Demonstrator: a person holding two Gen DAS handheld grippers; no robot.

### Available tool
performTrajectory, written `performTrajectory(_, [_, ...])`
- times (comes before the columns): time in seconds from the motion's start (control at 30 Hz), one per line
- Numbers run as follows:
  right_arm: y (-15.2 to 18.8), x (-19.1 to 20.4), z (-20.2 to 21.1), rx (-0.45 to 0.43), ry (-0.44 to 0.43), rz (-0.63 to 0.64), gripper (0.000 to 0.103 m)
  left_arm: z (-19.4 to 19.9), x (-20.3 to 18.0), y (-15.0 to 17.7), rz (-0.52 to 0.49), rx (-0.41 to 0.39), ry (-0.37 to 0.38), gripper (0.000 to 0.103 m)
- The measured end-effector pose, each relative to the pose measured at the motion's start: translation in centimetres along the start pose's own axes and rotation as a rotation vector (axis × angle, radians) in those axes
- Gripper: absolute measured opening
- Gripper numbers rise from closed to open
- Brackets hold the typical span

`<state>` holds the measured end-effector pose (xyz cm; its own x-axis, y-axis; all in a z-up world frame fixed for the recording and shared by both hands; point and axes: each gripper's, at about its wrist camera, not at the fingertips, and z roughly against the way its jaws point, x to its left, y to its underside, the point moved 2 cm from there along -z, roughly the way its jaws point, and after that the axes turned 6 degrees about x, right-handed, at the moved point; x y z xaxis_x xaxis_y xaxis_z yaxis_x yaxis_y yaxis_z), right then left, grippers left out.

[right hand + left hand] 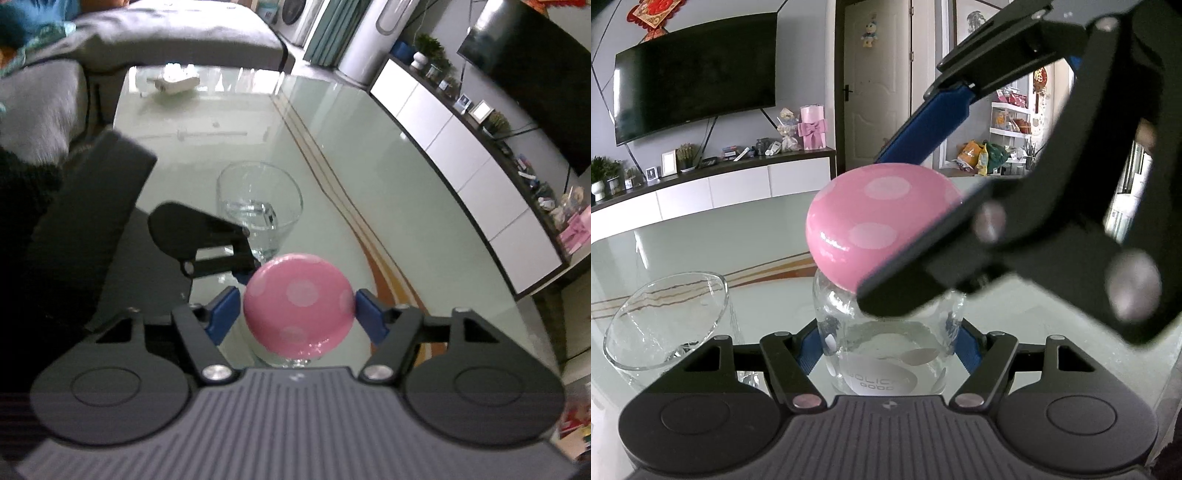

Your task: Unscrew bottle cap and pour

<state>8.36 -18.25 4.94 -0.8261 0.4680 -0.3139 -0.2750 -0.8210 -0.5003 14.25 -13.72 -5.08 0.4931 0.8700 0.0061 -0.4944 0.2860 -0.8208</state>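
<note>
While two claws grip one bottle (886,354), one glass (260,210) stands nearby.

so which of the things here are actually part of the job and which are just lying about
Part of the job:
- glass bottle, held by the left gripper
- pink spotted cap, between the right gripper pads
- drinking glass with a little water

Lying about:
- white object at the table's far end
- TV
- pink gift box

Soft daylight, glary table (369,155), blurred fisheye edges.
</note>
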Motion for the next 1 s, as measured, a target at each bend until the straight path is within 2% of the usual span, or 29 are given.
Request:
performTrajectory(0.87, [0.8, -0.7, 0.8, -0.05, -0.072, 0.055, 0.065, -0.4, 0.6, -0.2, -0.032, -0.001, 0.02, 0.075])
performTrajectory(0.93, [0.9, -0.6, 0.8, -0.053, -0.07, 0.056, 0.065, -0.1, 0.2, -0.2, -0.06, -0.022, -0.002, 0.076])
performTrajectory(1.0, [0.9, -0.6, 0.8, -0.056, -0.07, 0.055, 0.066, 0.3, -0.5, -0.2, -0.097, -0.047, -0.037, 0.084])
